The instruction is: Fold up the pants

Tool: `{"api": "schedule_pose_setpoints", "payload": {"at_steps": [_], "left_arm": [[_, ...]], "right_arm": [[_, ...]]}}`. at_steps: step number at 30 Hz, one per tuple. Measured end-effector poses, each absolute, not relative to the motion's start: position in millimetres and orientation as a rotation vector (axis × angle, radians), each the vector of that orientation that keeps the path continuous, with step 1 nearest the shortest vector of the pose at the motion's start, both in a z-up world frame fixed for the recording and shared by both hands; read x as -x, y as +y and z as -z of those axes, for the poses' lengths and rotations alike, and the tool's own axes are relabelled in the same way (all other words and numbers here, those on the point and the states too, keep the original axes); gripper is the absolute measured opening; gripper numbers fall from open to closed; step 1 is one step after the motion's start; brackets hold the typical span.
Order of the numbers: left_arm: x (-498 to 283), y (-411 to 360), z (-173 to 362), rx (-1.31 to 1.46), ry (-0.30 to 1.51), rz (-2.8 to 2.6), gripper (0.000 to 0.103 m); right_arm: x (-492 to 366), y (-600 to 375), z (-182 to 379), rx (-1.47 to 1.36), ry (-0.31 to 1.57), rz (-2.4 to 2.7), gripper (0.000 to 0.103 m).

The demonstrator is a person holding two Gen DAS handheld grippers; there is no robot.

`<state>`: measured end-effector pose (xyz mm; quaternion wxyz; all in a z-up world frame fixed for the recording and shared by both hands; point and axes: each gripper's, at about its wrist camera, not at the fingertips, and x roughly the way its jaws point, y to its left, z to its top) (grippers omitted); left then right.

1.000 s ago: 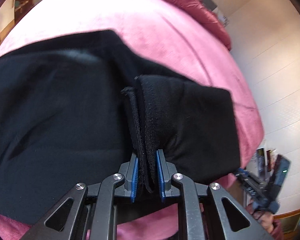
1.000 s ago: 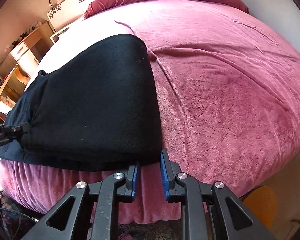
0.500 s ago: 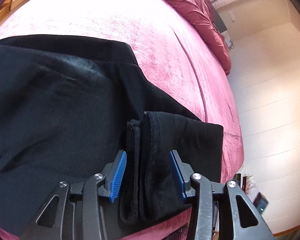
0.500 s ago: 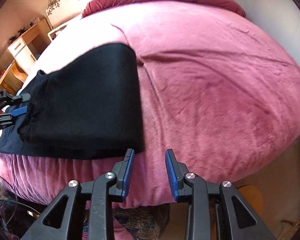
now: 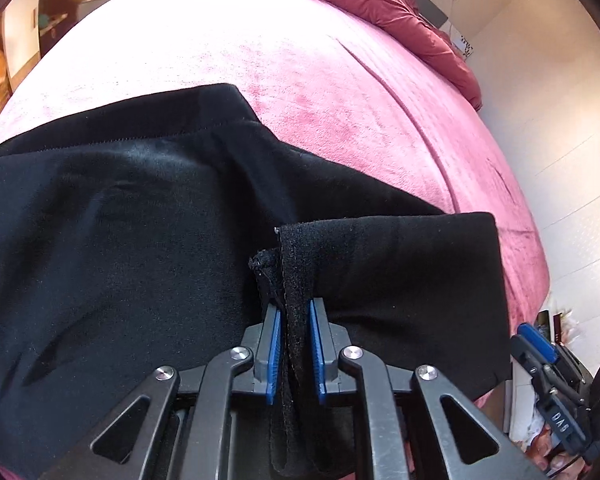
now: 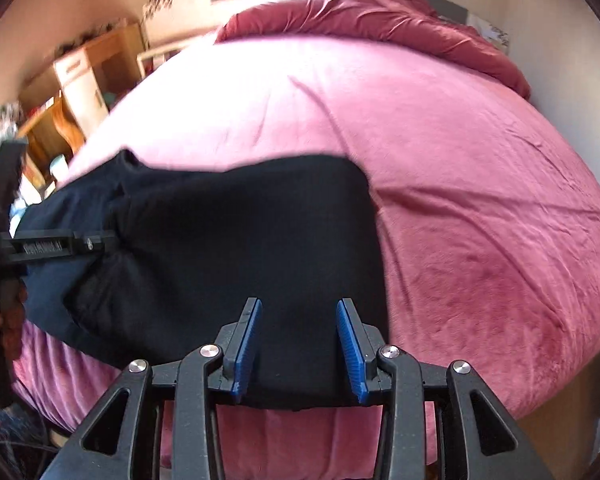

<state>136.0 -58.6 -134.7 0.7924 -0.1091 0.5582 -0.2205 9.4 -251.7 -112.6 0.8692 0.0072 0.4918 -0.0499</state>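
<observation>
Your left hand-held gripper [image 5: 294, 344] has just been closing, and its blue pads now pinch a bunched ridge of the pants [image 5: 148, 248] at the lower centre of the left wrist view; half a second ago the jaws stood wide around that same ridge, so you have let go and taken a fresh bite. Your right hand-held gripper [image 6: 298, 346] has just been opening: its jaws stand spread at the lower centre of the right wrist view, with black cloth showing behind them but nothing pressed between the pads. A second ago they were nearly closed at the pants' near corner, so that side is released. The pants lie as a doubled black slab on the pink bed [image 5: 340, 92], filling the left and middle of the left wrist view, with a folded flap running out to the right toward the bed's edge; in the right wrist view they sit in the centre and left, close to the bed's near edge. The view has shifted so the spread right jaws now hang over the cloth rather than beside it. I judge one fold is down and you are re-gripping for the next: the left has its hold, the right has yet to find an edge.
</observation>
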Motion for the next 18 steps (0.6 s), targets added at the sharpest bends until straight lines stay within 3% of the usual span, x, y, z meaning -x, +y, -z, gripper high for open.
{"api": "schedule_pose_setpoints", "payload": {"at_steps": [2,9,18], "left_arm": [[-138.8,-55.2,139.1,0.263,1.210,0.468,0.014],[-132.6,-51.7,138.0,0.274,1.198,0.463,0.017],[-121.5,-51.1,127.1,0.245,1.172,0.457,0.017]], "right_arm": [[-14.2,-238.3,125.5,0.069,1.078,0.133,0.040],[-9.5,-200.2,79.9,0.162,0.921,0.096,0.040],[-21.2,-176.8,60.6,0.178,0.888,0.059,0.040]]}}
